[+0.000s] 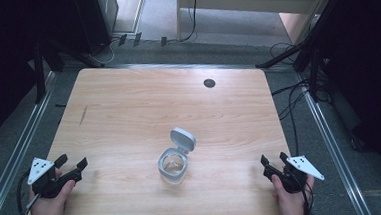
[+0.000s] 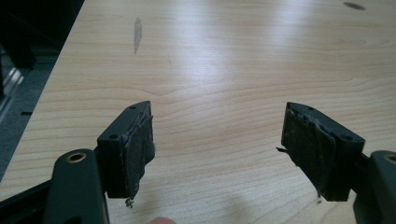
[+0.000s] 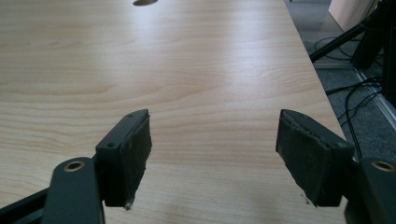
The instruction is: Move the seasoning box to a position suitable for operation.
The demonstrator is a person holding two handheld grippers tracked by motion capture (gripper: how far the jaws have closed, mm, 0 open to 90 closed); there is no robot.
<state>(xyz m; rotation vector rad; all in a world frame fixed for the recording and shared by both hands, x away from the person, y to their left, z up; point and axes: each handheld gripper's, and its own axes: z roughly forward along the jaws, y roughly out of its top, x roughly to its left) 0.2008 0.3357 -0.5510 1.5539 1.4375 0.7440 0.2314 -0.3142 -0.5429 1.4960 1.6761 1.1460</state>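
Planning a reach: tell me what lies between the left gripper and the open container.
Nothing: in the high view, bare wooden table separates the left gripper from the container.

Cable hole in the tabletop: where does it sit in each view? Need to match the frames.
High view: the cable hole is on the table's far side, a little right of centre, beyond the small container with its lid up.
Left gripper view: the hole is a dark flat oval at top right.
Right gripper view: the hole is at the top edge, left of centre, cut by the frame.
Shared landmark: the light wood table.
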